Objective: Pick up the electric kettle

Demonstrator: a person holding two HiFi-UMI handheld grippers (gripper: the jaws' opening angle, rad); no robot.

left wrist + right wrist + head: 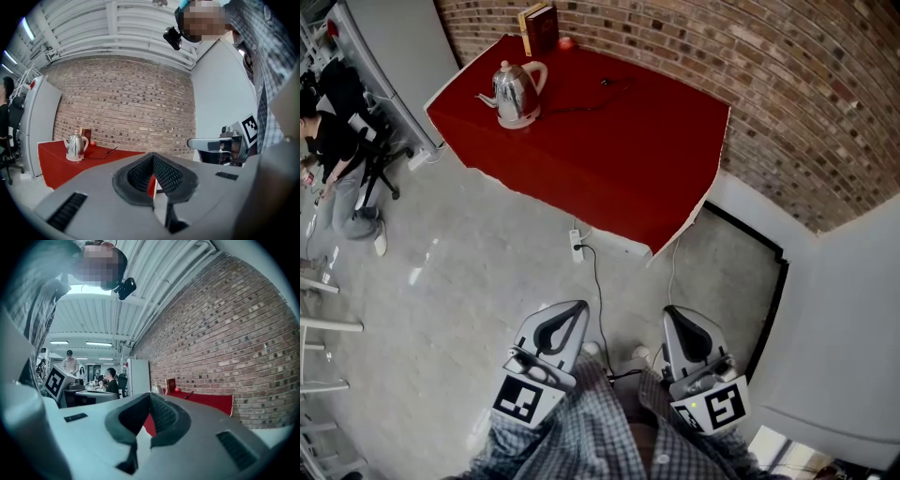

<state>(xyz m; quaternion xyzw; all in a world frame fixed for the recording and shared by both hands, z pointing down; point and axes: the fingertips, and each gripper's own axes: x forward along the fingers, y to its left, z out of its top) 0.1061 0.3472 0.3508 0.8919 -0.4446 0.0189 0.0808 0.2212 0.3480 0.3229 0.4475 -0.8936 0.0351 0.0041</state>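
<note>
the electric kettle is seen standing on its base near the far left corner of the red-covered desk, just in front of upright books set at the wall-side edge, with a black cord trailed from it across the cloth. the left gripper and the right gripper are held over the floor, well apart from the desk's near corner. the jaws of both are closed together and nothing is gripped between them.

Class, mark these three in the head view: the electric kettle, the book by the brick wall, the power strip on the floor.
electric kettle (517, 94), head view, on its steel body.
book (540, 28), head view, on its dark cover.
power strip (576, 246), head view, on its white casing.
</note>
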